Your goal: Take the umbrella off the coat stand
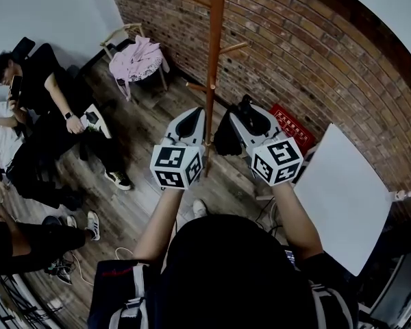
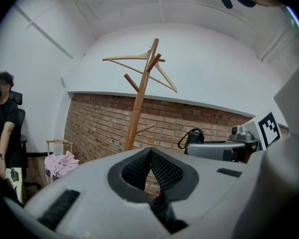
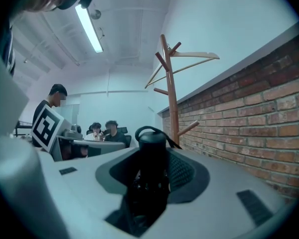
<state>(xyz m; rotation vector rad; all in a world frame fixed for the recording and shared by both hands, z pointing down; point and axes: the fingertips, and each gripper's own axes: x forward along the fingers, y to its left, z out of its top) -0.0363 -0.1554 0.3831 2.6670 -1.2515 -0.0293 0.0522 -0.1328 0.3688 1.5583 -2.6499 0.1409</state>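
Right claw [image 3: 154,144] pinching umbrella [image 3: 150,176], left claw [image 2: 150,156] pressed together, forearms [image 1: 159,218] outstretched beside coat stand [image 1: 213,60]

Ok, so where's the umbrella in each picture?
Head view: the umbrella is the black bundle just right of the middle, beside the coat stand.
Left gripper view: the umbrella shows at middle right, its handle and loop right of the coat stand.
Right gripper view: the umbrella is dead centre, close up, between the jaws.
Shared landmark: the coat stand.
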